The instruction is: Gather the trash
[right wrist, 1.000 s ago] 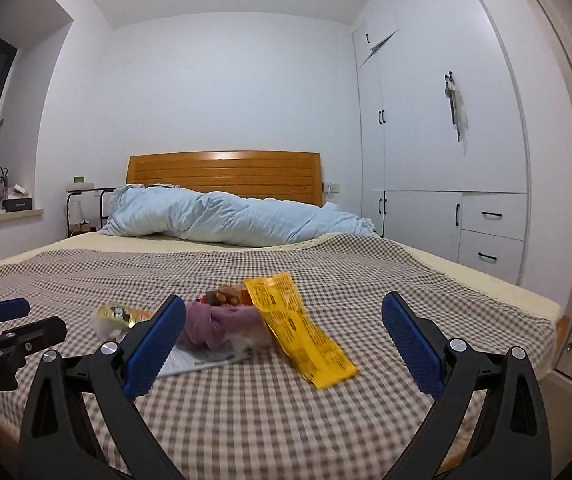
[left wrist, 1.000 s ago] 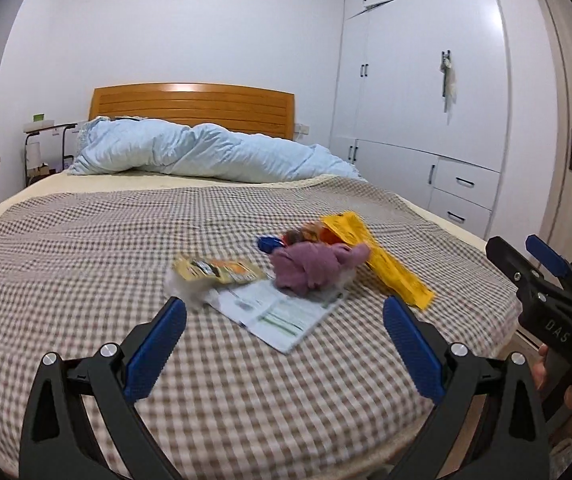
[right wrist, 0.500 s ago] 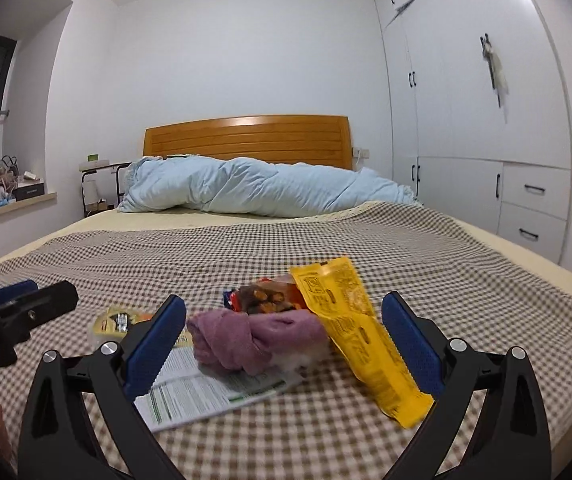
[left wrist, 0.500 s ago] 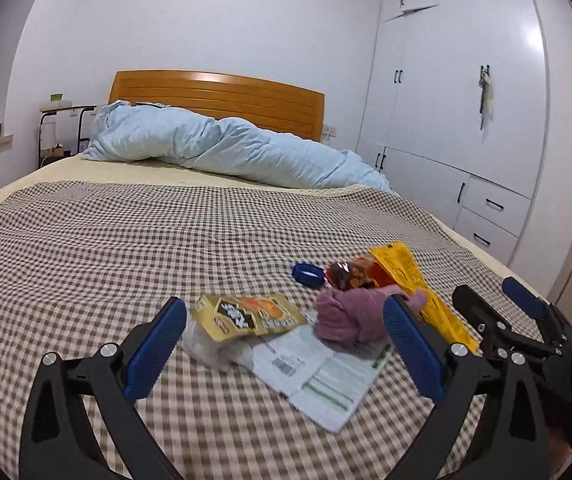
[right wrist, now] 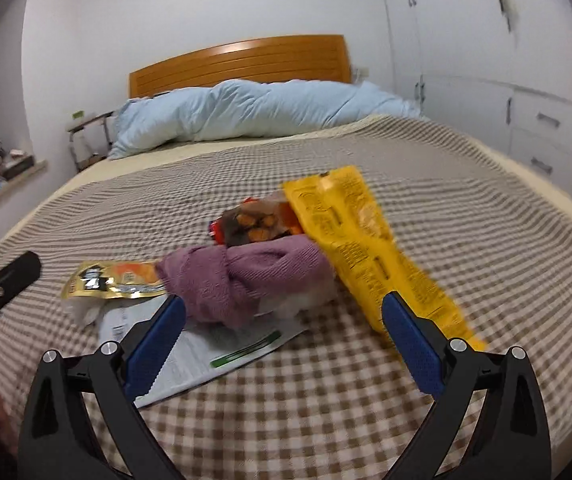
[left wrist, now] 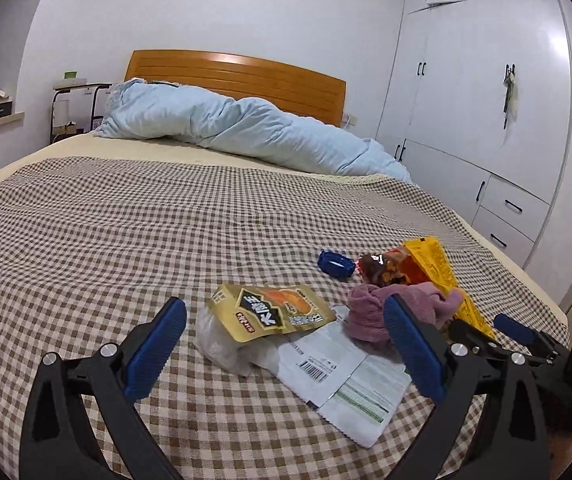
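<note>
Bed with brown-white checked cover [left wrist: 126, 232]; wooden headboard [left wrist: 246, 80] at far end. Light blue duvet [left wrist: 238, 132] bunched along the head edge. White wardrobe [left wrist: 478, 92] with drawers along bed's right side. Small side table [left wrist: 74, 92] by far-left corner. Cluttered windowsill [right wrist: 2, 168] on left wall.

Wrappers [left wrist: 272, 312]: four, maybe; cloth [left wrist: 370, 312]: one; cap [left wrist: 336, 264]: one; plastic bag [left wrist: 222, 342]: one.
</note>
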